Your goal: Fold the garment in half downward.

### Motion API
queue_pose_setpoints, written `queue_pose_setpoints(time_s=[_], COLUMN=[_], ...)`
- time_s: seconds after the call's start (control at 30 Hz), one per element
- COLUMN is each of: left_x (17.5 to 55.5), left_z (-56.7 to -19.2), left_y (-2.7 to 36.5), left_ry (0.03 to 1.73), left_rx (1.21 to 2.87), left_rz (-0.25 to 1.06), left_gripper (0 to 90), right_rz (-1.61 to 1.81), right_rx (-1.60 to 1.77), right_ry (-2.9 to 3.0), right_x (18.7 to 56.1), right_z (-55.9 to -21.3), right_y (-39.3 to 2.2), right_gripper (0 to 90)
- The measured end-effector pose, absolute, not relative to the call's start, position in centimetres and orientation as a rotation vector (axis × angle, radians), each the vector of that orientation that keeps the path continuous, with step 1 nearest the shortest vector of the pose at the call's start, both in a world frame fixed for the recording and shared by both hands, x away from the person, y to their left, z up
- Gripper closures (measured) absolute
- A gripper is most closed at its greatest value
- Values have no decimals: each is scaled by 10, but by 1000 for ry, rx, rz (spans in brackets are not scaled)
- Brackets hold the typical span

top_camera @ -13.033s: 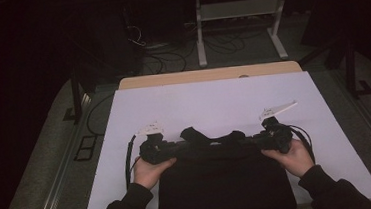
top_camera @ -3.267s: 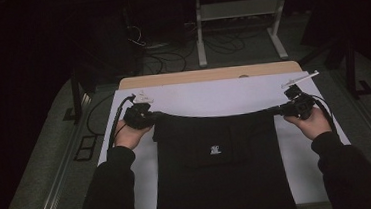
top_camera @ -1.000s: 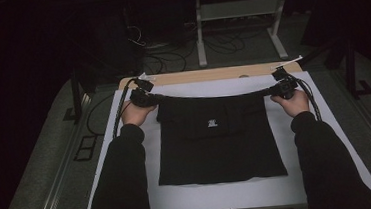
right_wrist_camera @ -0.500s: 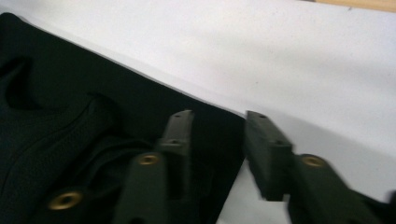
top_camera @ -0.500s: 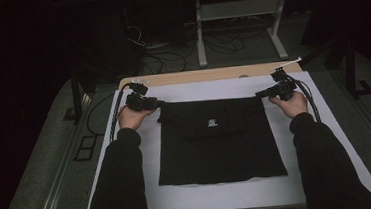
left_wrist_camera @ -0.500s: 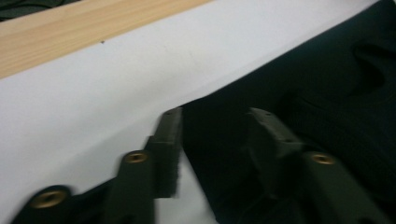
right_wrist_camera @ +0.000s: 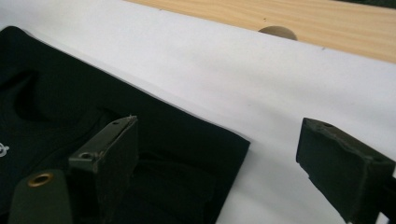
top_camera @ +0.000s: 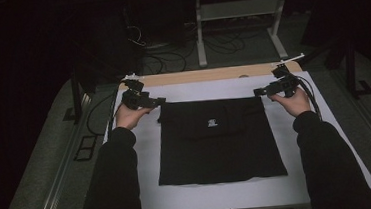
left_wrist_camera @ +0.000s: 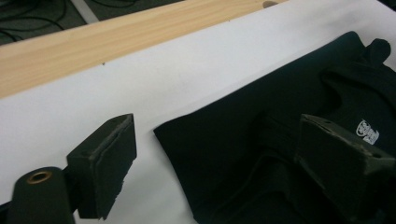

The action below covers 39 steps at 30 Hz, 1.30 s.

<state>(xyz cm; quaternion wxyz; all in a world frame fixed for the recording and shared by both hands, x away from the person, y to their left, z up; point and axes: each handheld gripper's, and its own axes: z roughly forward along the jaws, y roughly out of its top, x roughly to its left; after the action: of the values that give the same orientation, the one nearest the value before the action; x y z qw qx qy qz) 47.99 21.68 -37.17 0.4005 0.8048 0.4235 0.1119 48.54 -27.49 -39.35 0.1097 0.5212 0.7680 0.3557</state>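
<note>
on white paper-covered table, folded black cloth garment w/ small white logo lies flat, centred. left gripper & right gripper jaws just opened wide, nothing between them: far corners released, fold prob. done.

Small white print on the black cloth: too small to read in the high view, cut by the right edge in the left gripper view. Room beyond the table's far edge too dark to make out. Both sleeves cut off at the bottom edge.
</note>
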Motion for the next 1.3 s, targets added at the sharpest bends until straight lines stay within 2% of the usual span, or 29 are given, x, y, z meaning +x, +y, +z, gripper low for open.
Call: queue_pose_setpoints(time_s=[0.13, 0.3, 0.83, 1.3], left_x=[477, 471, 460, 463], left_z=[-366, -361, -353, -366], left_y=[215, 210, 184, 168], left_ry=[1066, 1024, 895, 860], left_rx=[2041, 2018, 2019, 2041], left_rz=[307, 271, 256, 201], left_gripper=[19, 0, 0, 0], right_rz=[1044, 1069, 1148, 1165], right_rx=[1528, 1505, 1371, 1303], right_ry=[2279, 2285, 2348, 2421], right_x=[483, 478, 462, 463], right_z=[-389, -381, -361, -360], right_y=[-275, -274, -257, -228], right_gripper=[31, 0, 1, 1])
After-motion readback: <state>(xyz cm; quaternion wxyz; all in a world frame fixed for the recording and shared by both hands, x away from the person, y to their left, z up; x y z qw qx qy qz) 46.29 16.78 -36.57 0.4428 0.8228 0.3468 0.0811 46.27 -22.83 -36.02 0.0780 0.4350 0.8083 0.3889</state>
